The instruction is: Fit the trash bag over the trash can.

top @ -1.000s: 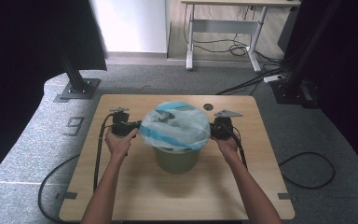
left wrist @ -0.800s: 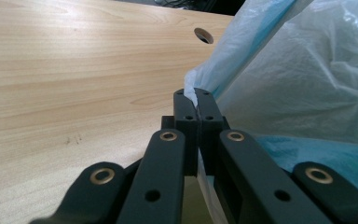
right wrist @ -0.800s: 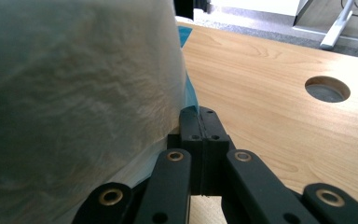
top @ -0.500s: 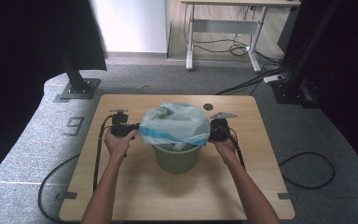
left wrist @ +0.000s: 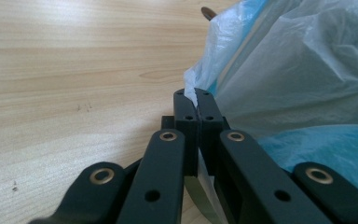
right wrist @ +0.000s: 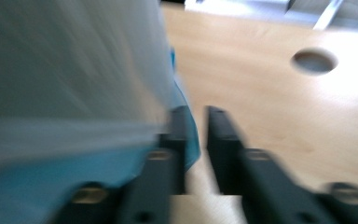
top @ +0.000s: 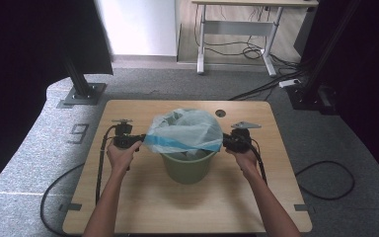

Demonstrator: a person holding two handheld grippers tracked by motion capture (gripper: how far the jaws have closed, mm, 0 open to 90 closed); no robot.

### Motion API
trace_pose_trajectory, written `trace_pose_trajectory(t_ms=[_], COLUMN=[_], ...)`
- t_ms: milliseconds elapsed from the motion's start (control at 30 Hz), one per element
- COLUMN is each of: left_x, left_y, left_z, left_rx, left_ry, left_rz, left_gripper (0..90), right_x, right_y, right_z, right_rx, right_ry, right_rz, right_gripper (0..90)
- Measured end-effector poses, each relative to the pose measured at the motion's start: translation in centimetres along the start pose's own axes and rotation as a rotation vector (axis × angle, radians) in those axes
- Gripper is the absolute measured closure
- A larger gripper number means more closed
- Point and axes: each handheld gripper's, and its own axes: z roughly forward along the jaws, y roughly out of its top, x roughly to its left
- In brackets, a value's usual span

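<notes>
Pinching thin crinkled plastic bag (left wrist: 303, 79), left gripper (left wrist: 198, 100); right gripper (right wrist: 198, 135) jaws seemingly just parting.

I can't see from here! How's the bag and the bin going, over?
Left gripper clamped on bag. Right gripper just opening, bag edge between jaws. Bag over green bin.

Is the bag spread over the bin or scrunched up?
Spread. The bag is stretched wide over the bin; the left gripper pinches one edge.
</notes>
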Motion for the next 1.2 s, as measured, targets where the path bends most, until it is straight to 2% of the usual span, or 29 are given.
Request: trace_pose_trajectory(t_ms=[100,200,300,433,533,700,933,1100,1200], left_x=[0.2,0.2,0.0,-0.1,-0.4,-0.7,-0.6,-0.5,-0.5], left_y=[0.0,0.0,0.0,0.1,0.2,0.2,0.3,0.3,0.2], left_z=[-0.3,-0.7,-1.1,-1.4,-1.7,-2.0,-2.3,-2.1,-2.2], left_rx=[-0.011,-0.026,-0.042,-0.048,-0.052,-0.054,-0.060,-0.057,-0.062], left_ry=[-0.005,-0.004,-0.002,-0.001,-0.003,-0.008,-0.016,-0.020,-0.031], left_rz=[-0.003,-0.001,0.007,0.014,0.018,0.030,0.028,0.028,0.024], left_gripper=[89.7,89.6,89.6,89.6,89.6,89.6,89.6,89.6,89.6], right_x=[0.1,0.2,1.0,2.8,4.6,6.6,8.0,8.9,9.1], right_y=[0.8,1.3,1.3,0.9,0.7,0.8,1.0,1.6,1.7], right_z=[-2.1,-4.4,-6.7,-9.3,-10.5,-10.9,-10.6,-9.9,-9.6], right_rx=[-0.081,-0.135,-0.160,-0.197,-0.204,-0.208,-0.215,-0.187,-0.160], right_ry=[-0.052,-0.066,-0.034,0.047,0.094,0.166,0.242,0.257,0.220], right_rz=[-0.006,0.024,-0.004,-0.041,-0.101,-0.146,-0.187,-0.216,-0.232], right_gripper=[57.5,55.8,53.1,49.4,47.1,42.1,36.8,36.1,39.1])
